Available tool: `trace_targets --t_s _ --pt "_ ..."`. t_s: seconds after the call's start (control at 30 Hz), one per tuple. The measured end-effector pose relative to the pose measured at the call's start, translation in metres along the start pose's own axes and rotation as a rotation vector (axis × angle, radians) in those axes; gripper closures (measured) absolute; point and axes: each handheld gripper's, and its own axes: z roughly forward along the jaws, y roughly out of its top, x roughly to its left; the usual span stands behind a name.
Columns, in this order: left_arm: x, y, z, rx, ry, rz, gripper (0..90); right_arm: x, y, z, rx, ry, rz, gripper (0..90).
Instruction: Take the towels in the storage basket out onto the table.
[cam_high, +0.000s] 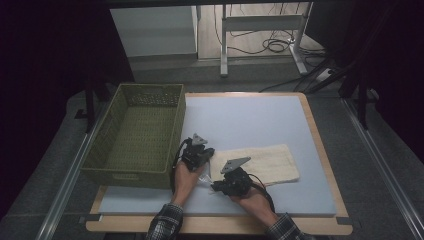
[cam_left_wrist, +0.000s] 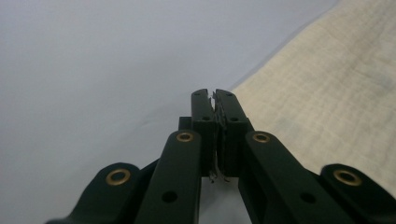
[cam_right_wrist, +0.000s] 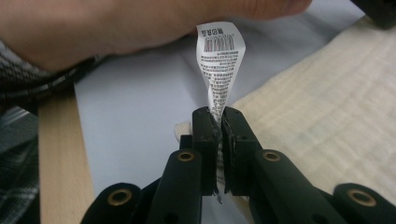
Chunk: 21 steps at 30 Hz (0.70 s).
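On the table's grey mat (cam_high: 250, 120), seen from the high view, a cream towel (cam_high: 265, 162) is lying flat toward the near right, with a green basket (cam_high: 137, 135) standing at the mat's left edge. Both hands are coming in from the bottom. The left gripper (cam_high: 204, 156) is sitting at the towel's left end, just beside the basket's near corner, and the right gripper (cam_high: 216, 186) is resting nearer the person, at the towel's near left corner, pointing left. The two grippers are lying close together.

Along the left gripper view, the left gripper (cam_left_wrist: 215, 95) is pointing over the mat (cam_left_wrist: 93, 70) at the towel's (cam_left_wrist: 327, 93) edge. Its jaws are pressing flat together, and a thin frayed sliver is showing in the seam between them; I cannot tell what it is.

Along the right gripper view, the right gripper (cam_right_wrist: 218, 112) is pinching a white printed label (cam_right_wrist: 218, 60), which is standing up out of the closed jaws and curling at its top, barcode showing. The towel (cam_right_wrist: 327, 112) is lying to the right of the jaws, the mat (cam_right_wrist: 140, 116) to the left, and the table's wooden rim (cam_right_wrist: 58, 163) beyond that. The left hand (cam_right_wrist: 116, 23) is stretching across the top, just behind the label.
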Motion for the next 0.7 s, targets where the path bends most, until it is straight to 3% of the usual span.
trace_targets --t_s 0.17,0.33,0.7 --pt "-0.003 0.001 -0.006 -0.025 -0.007 -0.012 87.7 0.007 0.006 0.001 -0.004 0.001 -0.036 84.8" --pt "-0.002 0.008 -0.011 -0.056 -0.037 -0.031 87.6 0.006 0.003 -0.012 -0.029 -0.006 -0.03 84.8" --pt "-0.019 0.039 -0.007 -0.091 -0.087 0.041 87.4 -0.008 -0.007 -0.05 -0.095 -0.05 -0.004 84.8"
